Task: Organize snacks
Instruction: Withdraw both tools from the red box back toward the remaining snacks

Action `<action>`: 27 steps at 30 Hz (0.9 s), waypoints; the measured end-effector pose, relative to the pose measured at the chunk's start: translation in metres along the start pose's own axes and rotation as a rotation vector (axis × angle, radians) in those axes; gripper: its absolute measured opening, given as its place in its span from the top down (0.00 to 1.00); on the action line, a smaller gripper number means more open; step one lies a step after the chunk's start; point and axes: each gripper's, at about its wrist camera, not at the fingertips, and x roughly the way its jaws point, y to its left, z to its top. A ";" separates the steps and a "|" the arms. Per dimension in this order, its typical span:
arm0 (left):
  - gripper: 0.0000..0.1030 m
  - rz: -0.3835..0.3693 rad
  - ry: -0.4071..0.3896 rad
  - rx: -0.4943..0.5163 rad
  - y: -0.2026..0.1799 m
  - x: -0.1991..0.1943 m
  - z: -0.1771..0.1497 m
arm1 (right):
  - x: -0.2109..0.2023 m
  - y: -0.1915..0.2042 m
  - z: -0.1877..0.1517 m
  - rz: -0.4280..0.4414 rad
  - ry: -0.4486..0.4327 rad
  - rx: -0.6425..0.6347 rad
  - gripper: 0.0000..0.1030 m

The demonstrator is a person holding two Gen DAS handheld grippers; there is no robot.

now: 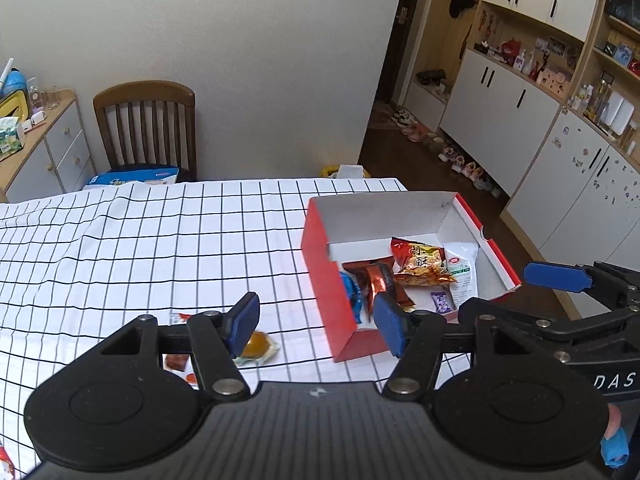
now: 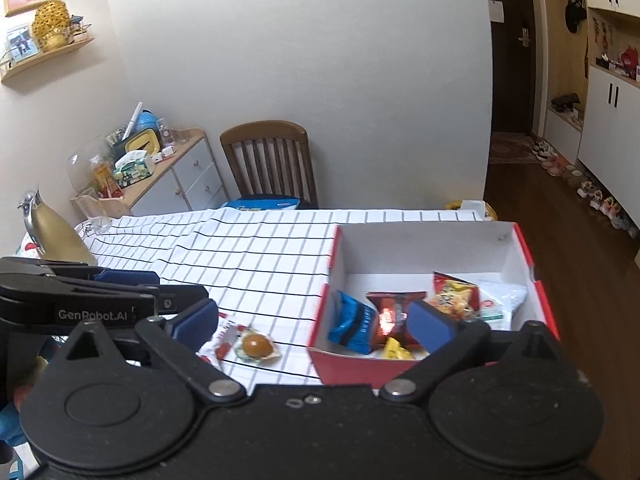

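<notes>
Inside the red box (image 2: 536,292) lie snack packets (image 2: 454,294); left gripper (image 1: 316,320) and right gripper (image 2: 316,320) gape empty

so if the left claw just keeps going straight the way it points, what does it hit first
Probably the near left wall of the red box, which sits between the open left claw pads. Depth is unclear, so it may pass above the rim.

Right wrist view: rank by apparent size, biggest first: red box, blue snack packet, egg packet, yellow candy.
1. red box
2. blue snack packet
3. egg packet, though it lies a bit nearer the camera, so the gap to the blue one is unsure
4. yellow candy, partly hidden
</notes>
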 end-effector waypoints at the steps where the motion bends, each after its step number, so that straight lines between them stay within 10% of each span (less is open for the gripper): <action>1: 0.40 0.000 -0.006 0.001 0.005 -0.003 -0.001 | 0.002 0.006 0.000 0.001 -0.002 -0.004 0.01; 5: 0.25 0.009 -0.029 0.002 0.029 -0.014 -0.007 | 0.007 0.026 -0.003 0.014 -0.002 -0.007 0.01; 27: 0.20 0.081 -0.005 -0.032 0.159 0.018 -0.050 | 0.081 0.083 -0.031 -0.053 0.132 0.196 0.00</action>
